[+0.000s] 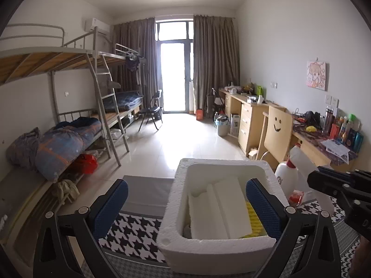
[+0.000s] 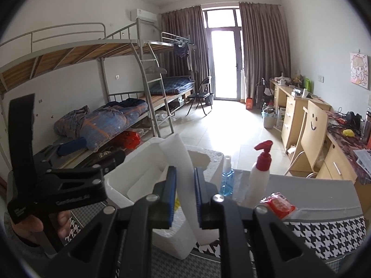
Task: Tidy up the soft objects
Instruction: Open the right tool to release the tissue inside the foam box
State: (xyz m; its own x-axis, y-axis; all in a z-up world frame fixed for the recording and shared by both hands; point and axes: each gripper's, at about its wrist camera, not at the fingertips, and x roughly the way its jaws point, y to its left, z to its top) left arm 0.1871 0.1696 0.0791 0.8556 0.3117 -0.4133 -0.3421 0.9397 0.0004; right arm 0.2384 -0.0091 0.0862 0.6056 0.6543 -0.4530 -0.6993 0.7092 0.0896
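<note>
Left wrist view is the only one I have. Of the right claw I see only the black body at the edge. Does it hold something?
Observer: Yes. The right claw is shut on a white foam sheet, held upright.
Operator: Where is this sheet relative to the foam box?
Observer: It rises in front of one wall of the foam box, not laid inside. I cannot tell whether they touch.
Operator: Does the white spray bottle hide anything from me?
Observer: A small blue bottle stands between the box and the white spray bottle.
</note>
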